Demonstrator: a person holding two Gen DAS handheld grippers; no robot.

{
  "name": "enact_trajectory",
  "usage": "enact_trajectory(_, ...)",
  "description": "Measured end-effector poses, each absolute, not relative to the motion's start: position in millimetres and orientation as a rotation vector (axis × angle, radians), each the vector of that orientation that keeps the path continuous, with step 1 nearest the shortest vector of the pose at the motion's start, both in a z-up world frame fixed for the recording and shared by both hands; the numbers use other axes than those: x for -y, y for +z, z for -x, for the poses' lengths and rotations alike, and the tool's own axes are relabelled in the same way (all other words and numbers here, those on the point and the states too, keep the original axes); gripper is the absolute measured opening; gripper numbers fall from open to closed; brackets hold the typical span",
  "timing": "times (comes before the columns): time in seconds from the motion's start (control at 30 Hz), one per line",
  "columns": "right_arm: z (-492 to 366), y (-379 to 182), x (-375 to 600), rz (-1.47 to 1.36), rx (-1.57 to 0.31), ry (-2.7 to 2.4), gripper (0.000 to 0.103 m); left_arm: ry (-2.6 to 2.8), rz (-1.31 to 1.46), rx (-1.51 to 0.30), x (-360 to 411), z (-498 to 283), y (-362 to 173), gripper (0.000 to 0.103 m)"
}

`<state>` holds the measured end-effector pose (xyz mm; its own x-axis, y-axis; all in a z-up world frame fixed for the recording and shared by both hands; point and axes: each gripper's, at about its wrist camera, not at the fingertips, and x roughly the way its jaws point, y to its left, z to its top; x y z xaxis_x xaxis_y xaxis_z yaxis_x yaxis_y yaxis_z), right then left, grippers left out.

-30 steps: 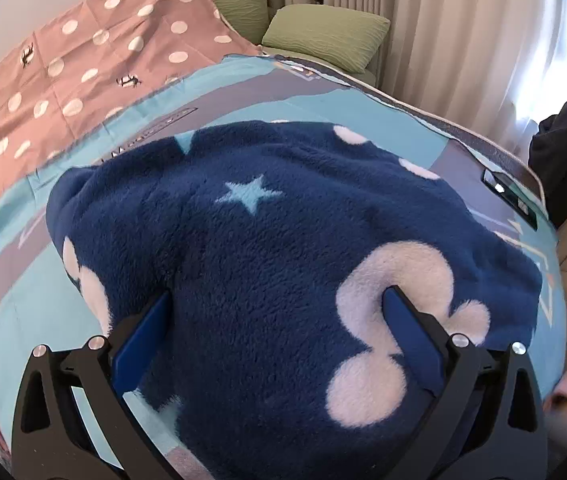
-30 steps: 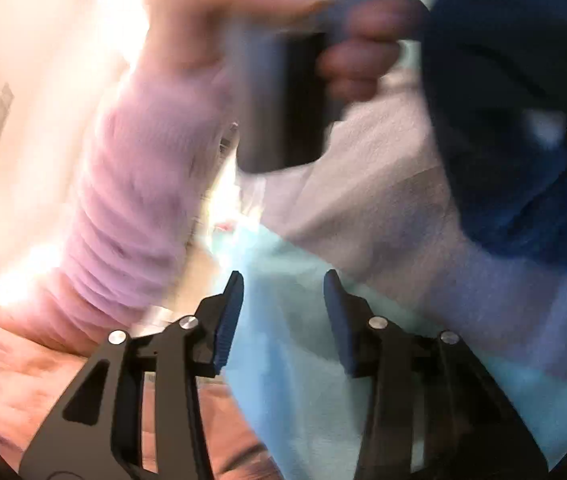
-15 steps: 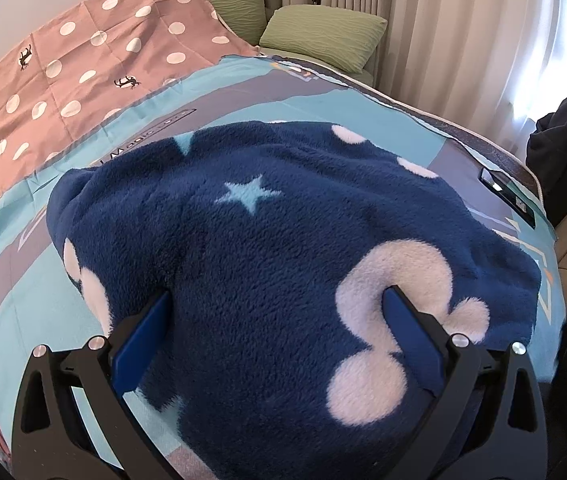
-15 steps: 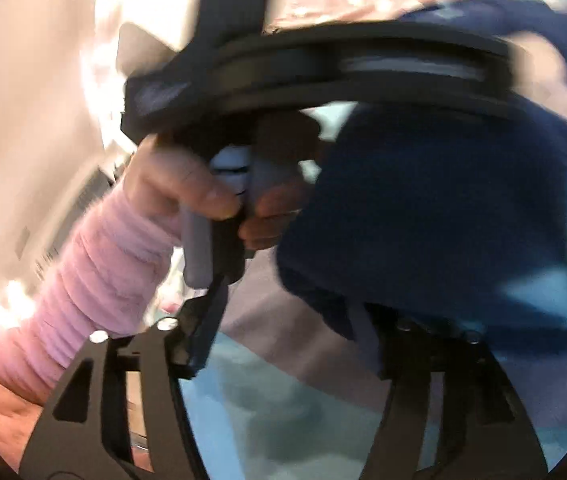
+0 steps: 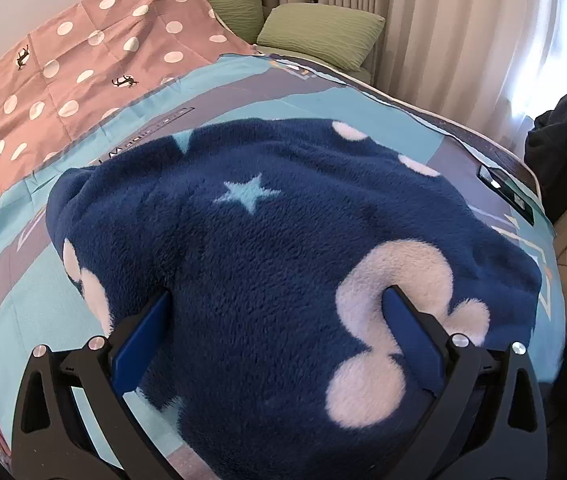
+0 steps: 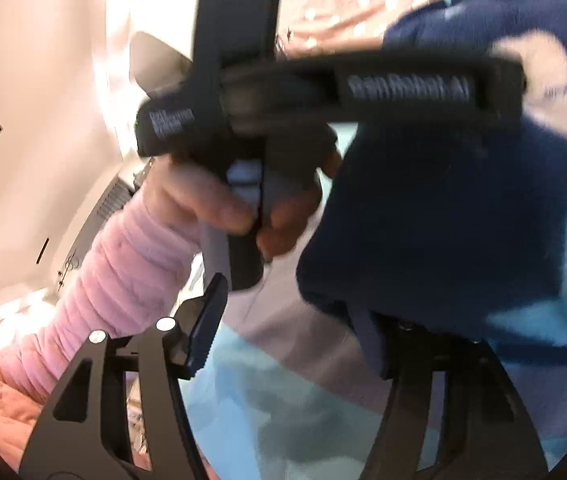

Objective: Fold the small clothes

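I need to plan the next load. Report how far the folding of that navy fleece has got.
Done: the navy fleece lies on the teal mat as a thick, rounded bundle, apparently doubled over. In hand: the left tongs press down into it, jaws wide; the right tongs are closing at its edge, nothing clamped yet. Left: squaring it up; the edges look uneven.

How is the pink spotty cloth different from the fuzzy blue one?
The pink cloth is thin and smooth; the blue fleece is thick and fluffy. The pink cloth lies flat with creases; the blue fleece is bunched up in a mound. The pink cloth has small even dots and tiny dark figures; the blue fleece has big white blobs and a star. Both lie on the bed.
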<state>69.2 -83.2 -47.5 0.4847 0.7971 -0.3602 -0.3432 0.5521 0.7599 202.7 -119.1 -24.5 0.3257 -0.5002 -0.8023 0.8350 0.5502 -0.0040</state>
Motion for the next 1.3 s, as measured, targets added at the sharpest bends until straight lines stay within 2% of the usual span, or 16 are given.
enact_trajectory(0.03,-67,-47,86,-0.687,-0.787,0.786,0.056,-0.923,-0.454,-0.849,117,-202,-24,0.102)
enact_trajectory(0.2,-28,-22,130,-0.637,-0.714,0.668,0.055,-0.933,-0.442,-0.813,114,-199,-26,0.102)
enact_trajectory(0.27,-10,-5,157,-0.634,-0.644,0.549,0.050,-0.939,-0.440,-0.810,114,-199,-26,0.102)
enact_trajectory(0.37,-6,0,186,-0.642,-0.599,0.388,0.039,-0.939,-0.445,-0.810,115,-199,-25,0.102)
enact_trajectory(0.4,-7,-10,196,-0.630,-0.649,0.314,0.026,-0.936,-0.447,-0.807,115,-198,-26,0.102)
enact_trajectory(0.43,-14,-26,203,-0.595,-0.726,0.223,0.007,-0.934,-0.445,-0.803,114,-197,-26,0.102)
enact_trajectory(0.5,-29,-54,207,-0.554,-0.760,0.200,0.006,-0.941,-0.441,-0.786,110,-193,-28,0.102)
enact_trajectory(0.6,-23,-45,221,-0.584,-0.768,0.190,0.004,-0.934,-0.458,-0.736,104,-184,-28,0.102)
enact_trajectory(0.67,-21,-29,216,-0.533,-0.748,0.153,0.008,-0.924,-0.453,-0.736,101,-180,-19,0.101)
enact_trajectory(0.77,-6,-10,235,-0.512,-0.673,0.168,0.019,-0.951,-0.449,-0.700,92,-163,0,0.100)
enact_trajectory(0.8,0,-9,235,-0.507,-0.663,0.154,0.026,-0.985,-0.451,-0.675,87,-152,4,0.100)
enact_trajectory(0.83,5,-12,239,-0.506,-0.662,0.140,0.038,-1.004,-0.465,-0.655,83,-143,5,0.100)
enact_trajectory(0.9,12,-19,246,-0.535,-0.669,0.135,0.054,-0.982,-0.528,-0.627,76,-123,-2,0.100)
enact_trajectory(1.1,20,-40,249,-0.635,-0.738,0.189,0.058,-0.876,-0.570,-0.572,58,-91,-25,0.100)
enact_trajectory(1.3,1,-55,249,-0.639,-0.812,0.121,0.054,-0.758,-0.683,-0.519,63,-77,-43,0.101)
